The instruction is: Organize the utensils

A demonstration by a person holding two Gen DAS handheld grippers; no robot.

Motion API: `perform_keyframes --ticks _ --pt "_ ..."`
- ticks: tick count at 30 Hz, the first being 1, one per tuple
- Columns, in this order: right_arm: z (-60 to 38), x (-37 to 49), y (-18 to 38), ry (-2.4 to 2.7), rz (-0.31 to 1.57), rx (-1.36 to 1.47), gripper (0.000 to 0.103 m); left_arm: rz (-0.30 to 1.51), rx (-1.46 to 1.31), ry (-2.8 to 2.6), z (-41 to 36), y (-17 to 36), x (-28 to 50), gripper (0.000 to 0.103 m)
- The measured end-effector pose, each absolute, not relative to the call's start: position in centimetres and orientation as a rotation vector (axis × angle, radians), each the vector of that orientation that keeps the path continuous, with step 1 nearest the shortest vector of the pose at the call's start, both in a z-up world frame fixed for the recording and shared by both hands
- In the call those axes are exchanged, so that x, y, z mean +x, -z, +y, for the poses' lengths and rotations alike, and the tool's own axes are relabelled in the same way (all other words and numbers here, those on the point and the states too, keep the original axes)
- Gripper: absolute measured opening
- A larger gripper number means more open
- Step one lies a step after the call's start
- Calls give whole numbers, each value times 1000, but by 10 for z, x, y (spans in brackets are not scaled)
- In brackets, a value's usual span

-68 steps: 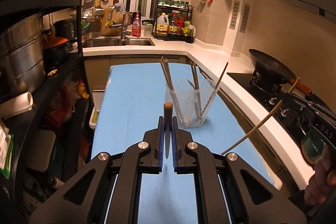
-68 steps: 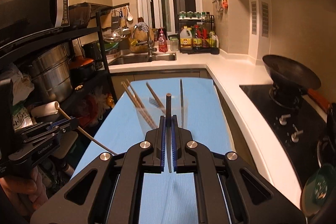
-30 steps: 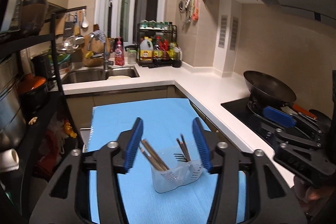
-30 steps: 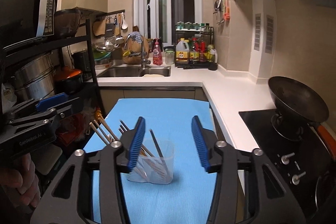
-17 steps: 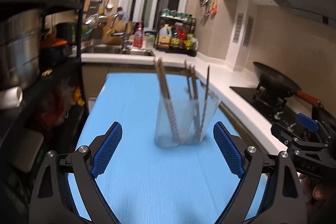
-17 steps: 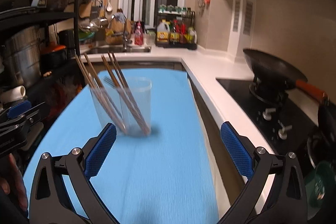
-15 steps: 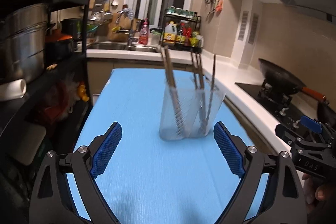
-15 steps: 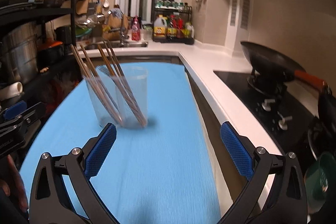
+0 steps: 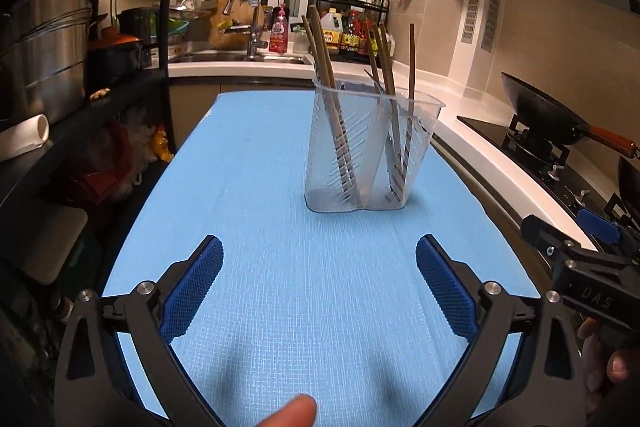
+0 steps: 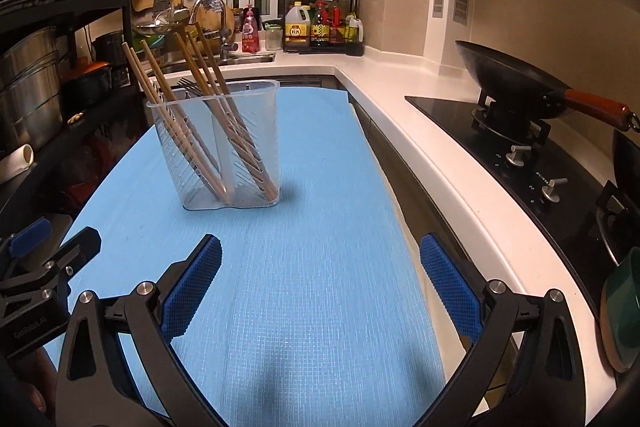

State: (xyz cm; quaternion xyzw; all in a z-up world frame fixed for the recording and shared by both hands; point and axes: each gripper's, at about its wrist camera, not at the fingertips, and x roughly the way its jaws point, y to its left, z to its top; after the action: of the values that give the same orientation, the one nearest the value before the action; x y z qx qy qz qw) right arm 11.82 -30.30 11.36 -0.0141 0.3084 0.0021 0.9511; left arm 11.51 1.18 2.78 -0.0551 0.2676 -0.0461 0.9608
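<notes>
A clear plastic utensil holder stands upright on the blue mat. Several wooden chopsticks and a fork lean inside it. It also shows in the right wrist view, with the chopsticks leaning left. My left gripper is wide open and empty, low over the mat in front of the holder. My right gripper is wide open and empty, in front and to the right of the holder. Each gripper shows at the edge of the other's view.
A white counter runs along the mat's right side, with a black hob and a wok on it. A dark shelf rack with pots stands on the left. A sink and a bottle rack lie at the back.
Both grippers let go of their chopsticks into the holder, opened wide, then dropped low and drew back from the holder. The chopsticks now rest inside it.
</notes>
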Motion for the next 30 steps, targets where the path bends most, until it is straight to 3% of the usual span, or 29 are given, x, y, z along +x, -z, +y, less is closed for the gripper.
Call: perform_keyframes --ticks 30 --pt "-294 114 -114 -4 606 -67 98 535 -107 103 12 -31 114 94"
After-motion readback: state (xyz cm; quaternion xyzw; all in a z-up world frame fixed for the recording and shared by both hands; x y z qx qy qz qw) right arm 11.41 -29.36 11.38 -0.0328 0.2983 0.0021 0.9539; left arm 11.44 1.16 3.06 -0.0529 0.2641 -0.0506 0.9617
